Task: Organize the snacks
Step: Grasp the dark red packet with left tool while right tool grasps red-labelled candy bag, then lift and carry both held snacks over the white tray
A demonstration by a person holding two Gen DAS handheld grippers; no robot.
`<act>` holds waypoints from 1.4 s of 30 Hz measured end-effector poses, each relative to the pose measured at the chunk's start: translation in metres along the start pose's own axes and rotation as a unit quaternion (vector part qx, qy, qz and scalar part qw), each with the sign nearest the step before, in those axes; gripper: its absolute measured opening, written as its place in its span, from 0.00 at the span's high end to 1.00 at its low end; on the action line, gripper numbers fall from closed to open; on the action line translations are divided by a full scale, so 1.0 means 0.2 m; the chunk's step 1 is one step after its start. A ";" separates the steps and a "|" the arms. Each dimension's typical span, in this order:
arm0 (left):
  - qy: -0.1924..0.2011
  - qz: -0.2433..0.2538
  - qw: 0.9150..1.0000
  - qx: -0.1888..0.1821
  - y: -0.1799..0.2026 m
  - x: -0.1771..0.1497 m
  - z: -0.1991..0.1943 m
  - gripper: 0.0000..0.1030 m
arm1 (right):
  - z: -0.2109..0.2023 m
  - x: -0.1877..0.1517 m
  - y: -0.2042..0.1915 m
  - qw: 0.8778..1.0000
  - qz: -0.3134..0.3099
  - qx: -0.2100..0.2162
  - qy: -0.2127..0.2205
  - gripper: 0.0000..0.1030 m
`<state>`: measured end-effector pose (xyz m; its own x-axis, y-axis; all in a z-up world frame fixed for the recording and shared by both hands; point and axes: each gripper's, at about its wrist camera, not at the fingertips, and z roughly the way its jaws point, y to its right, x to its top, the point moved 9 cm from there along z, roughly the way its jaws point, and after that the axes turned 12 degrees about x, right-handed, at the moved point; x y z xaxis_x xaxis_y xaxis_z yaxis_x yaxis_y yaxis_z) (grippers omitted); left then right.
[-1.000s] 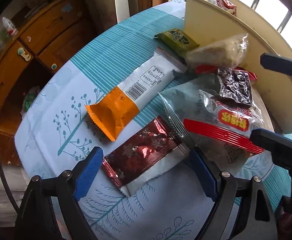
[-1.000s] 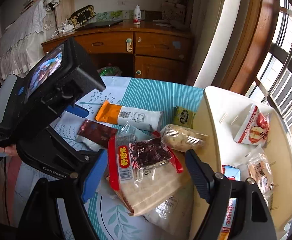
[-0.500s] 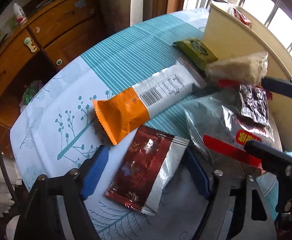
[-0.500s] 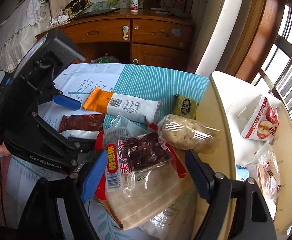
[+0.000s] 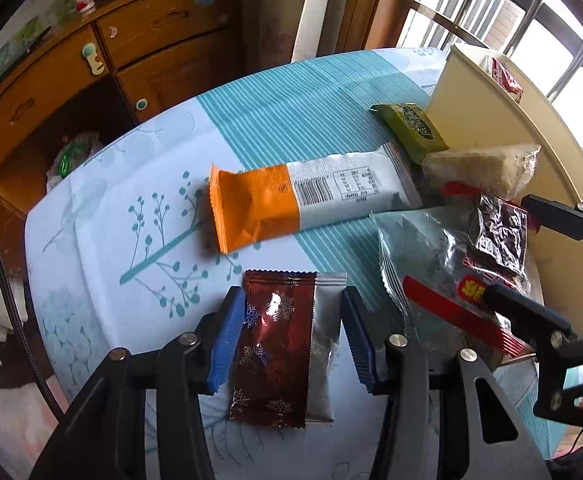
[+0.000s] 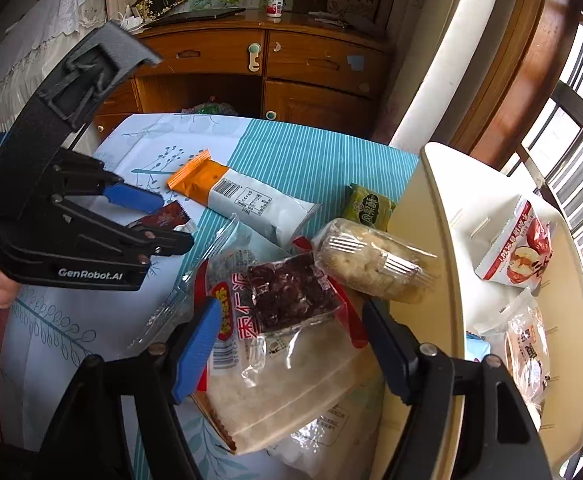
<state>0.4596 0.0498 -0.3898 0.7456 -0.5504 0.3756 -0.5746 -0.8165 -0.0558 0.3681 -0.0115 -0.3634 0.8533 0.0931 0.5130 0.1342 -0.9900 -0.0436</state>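
Observation:
A dark red snack packet (image 5: 279, 344) with a silver edge lies flat on the tablecloth. My left gripper (image 5: 292, 296) straddles it with its jaws closing, blue pads at the packet's long edges, and the wrapper is not buckled. From the right wrist view the same left gripper (image 6: 159, 220) shows over that packet (image 6: 163, 216). My right gripper (image 6: 291, 304) hangs over a clear bag with red trim (image 6: 275, 360); its jaws are closing with the bag between them. A cream organiser box (image 6: 439, 240) stands to the right.
An orange-and-white long packet (image 5: 303, 204), a green packet (image 5: 411, 128) and a clear-wrapped pale cake (image 5: 479, 168) lie beside the box. Inside the box are a red apple packet (image 6: 515, 248) and another snack (image 6: 527, 348). A wooden cabinet (image 6: 291, 60) stands beyond the table edge.
My left gripper rolled, so the red packet now runs lengthwise between its pads, and its jaws narrowed around it. My right gripper sank slightly toward the clear bag, jaws narrower.

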 end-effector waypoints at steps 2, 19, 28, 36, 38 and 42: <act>-0.005 -0.012 1.000 -0.001 0.00 -0.03 -0.02 0.55 | -0.01 0.00 0.01 1.000 0.001 -0.001 0.000 0.37; -0.007 -0.132 0.991 -0.007 -0.09 -0.30 -0.32 0.65 | -0.06 -0.03 -0.08 1.000 -0.024 -0.002 -0.011 0.61; -0.004 -0.146 0.989 -0.008 -0.03 -0.47 -0.52 0.65 | -0.18 -0.12 -0.20 0.999 -0.030 0.005 -0.014 0.62; -0.003 -0.141 0.990 -0.017 0.06 -0.61 -0.70 0.65 | -0.35 -0.21 -0.26 1.000 -0.019 0.015 -0.007 0.62; -0.004 -0.136 0.990 -0.023 0.10 -0.65 -0.75 0.65 | -0.40 -0.23 -0.27 1.000 -0.019 0.013 -0.003 0.62; -0.011 -0.129 0.991 -0.035 0.19 -0.69 -0.82 0.65 | -0.51 -0.29 -0.28 1.000 -0.016 0.011 0.003 0.62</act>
<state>0.2790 0.1240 -0.2919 0.8778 -0.3283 0.3489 -0.3846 -0.9172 0.1045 0.2604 0.0283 -0.3033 0.8451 0.1246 0.5199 0.1730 -0.9839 -0.0454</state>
